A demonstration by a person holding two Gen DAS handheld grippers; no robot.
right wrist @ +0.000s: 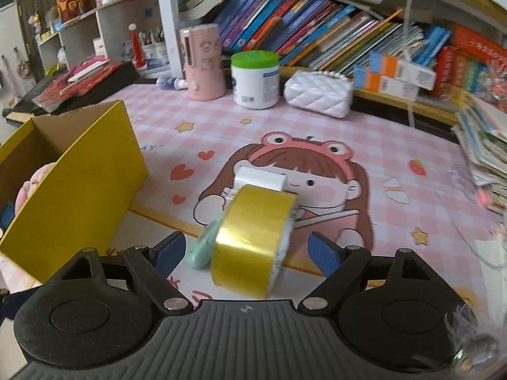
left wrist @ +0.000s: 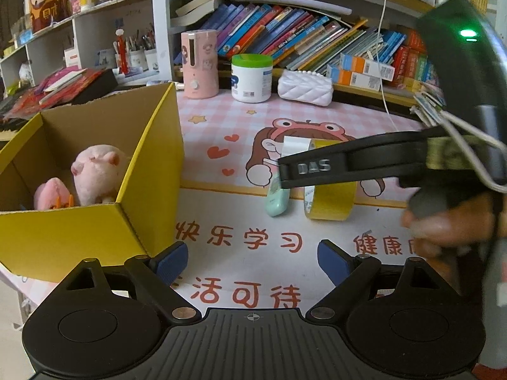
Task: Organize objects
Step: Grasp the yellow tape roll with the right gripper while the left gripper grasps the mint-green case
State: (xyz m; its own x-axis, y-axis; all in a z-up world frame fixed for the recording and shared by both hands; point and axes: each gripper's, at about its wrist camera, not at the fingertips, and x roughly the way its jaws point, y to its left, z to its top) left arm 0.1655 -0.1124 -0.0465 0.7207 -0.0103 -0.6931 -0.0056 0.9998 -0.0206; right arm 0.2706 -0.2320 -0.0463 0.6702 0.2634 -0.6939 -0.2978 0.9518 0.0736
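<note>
I'm holding my right gripper over the desk mat, jaws spread wide around the yellow tape roll, pads not touching it. The roll is standing on edge, touching a mint eraser, a white box just behind. My left gripper is hanging open and empty beside the yellow cardboard box with pink plush toys inside.

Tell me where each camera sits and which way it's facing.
Left wrist: on the left hand-held gripper, angled down at the desk mat; shows its open fingers, plus the right hand-held gripper and a hand.
Right wrist: on that gripper, facing the yellow tape roll between its open fingers.
Shared: tape roll, yellow box.
</note>
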